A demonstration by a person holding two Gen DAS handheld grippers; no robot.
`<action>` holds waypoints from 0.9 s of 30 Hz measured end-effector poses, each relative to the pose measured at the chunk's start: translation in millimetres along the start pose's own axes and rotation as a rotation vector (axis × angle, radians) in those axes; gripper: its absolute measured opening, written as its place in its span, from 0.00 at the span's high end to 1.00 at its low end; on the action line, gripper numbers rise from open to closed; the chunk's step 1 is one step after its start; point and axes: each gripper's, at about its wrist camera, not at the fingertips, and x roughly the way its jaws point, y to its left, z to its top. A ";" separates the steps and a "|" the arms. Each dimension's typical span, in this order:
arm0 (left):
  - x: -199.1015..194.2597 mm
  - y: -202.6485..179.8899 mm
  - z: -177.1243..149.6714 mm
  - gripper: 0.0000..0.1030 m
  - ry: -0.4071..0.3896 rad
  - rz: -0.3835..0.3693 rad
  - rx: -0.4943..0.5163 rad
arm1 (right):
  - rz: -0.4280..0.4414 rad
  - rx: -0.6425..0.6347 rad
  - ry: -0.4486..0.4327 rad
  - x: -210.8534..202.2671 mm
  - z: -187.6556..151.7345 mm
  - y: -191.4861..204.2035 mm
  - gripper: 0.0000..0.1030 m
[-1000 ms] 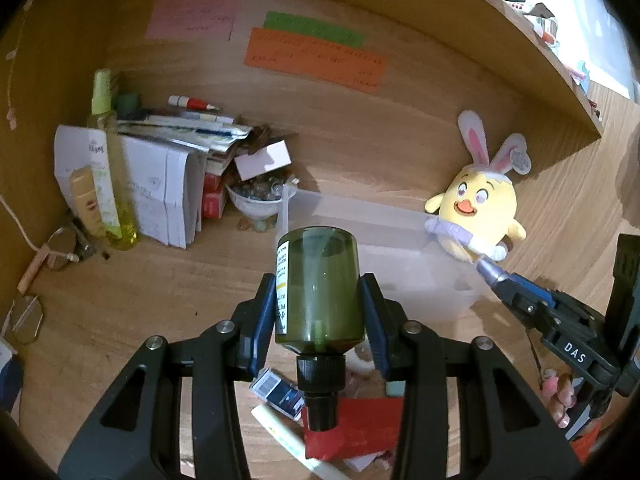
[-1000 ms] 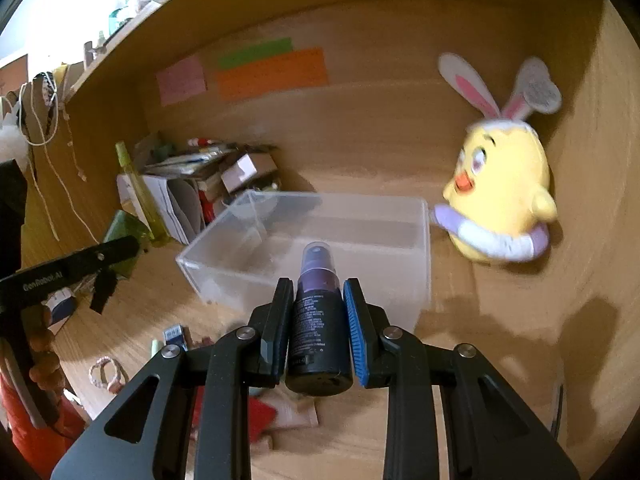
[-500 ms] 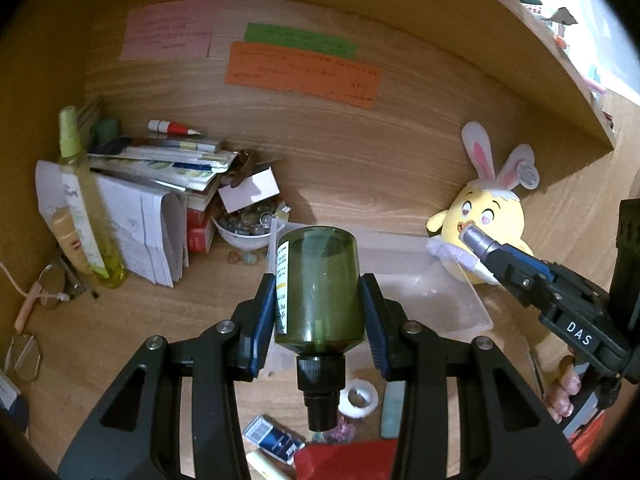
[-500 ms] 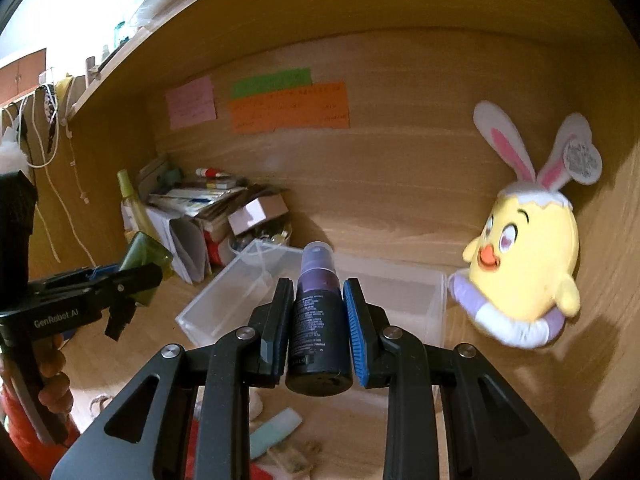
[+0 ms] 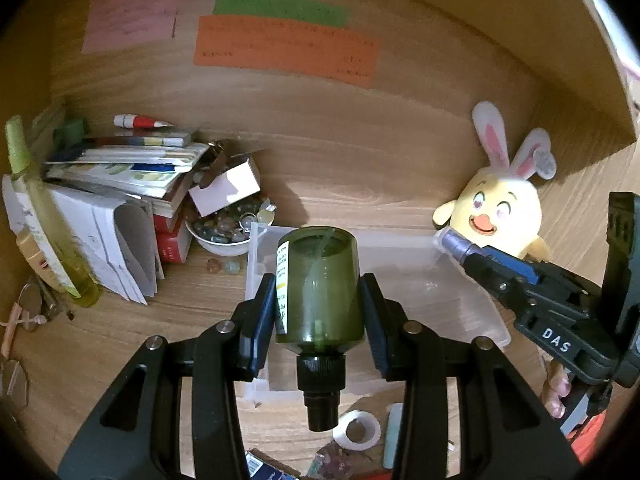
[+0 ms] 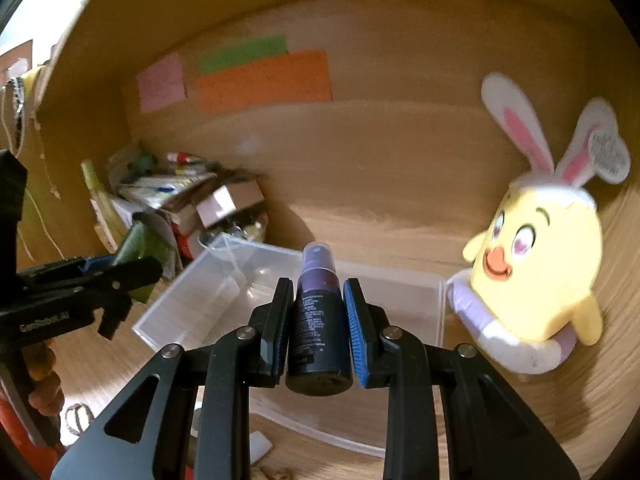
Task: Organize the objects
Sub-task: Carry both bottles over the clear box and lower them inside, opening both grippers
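The left gripper [image 5: 319,314] is clamping a dark green bottle [image 5: 320,284] between its two pads, fingers [image 5: 260,320] drawn in to a middling gap that the bottle's body is filling. The bottle is pointing away from the camera, base forward, with its black neck and cap [image 5: 321,394] hanging back toward the handle. A white and yellow label strip is running down its left side; the print on it is too small to read.

The right gripper [image 6: 319,330] is pinching a slim dark spray bottle [image 6: 319,332] with its fingers [image 6: 357,330] set narrow, blue pads pressing on both sides. Its clear purple-tinted cap [image 6: 318,258] is pointing forward. Fine white print is showing on the body, but it is not legible.

Both bottles are hanging in the air over a clear plastic bin [image 5: 440,280] that is sitting on the wooden desk [image 5: 120,344] in front of a yellow plush chick with rabbit ears [image 6: 536,264]. In the left view the right gripper's side is showing the white letters "DAS"; in the right view the left gripper's side is carrying pale lettering that is blurred.

On the back wall, pink [image 5: 130,16], green [image 5: 280,10] and orange [image 5: 286,50] paper notes are hanging; the handwriting on them cannot be made out. A stack of books and papers [image 5: 124,168] is leaning beside a white bowl of pebbles [image 5: 226,232] to the left of the bin.
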 end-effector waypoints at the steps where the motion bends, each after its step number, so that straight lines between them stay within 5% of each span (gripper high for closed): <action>1: 3.7 -0.6 0.1 0.60 0.006 0.000 0.003 | -0.005 0.003 0.009 4.6 -1.6 -2.1 0.77; 27: 82.3 -4.8 -14.8 0.60 0.182 0.029 0.059 | -0.042 -0.003 0.217 71.1 -29.1 -14.3 0.77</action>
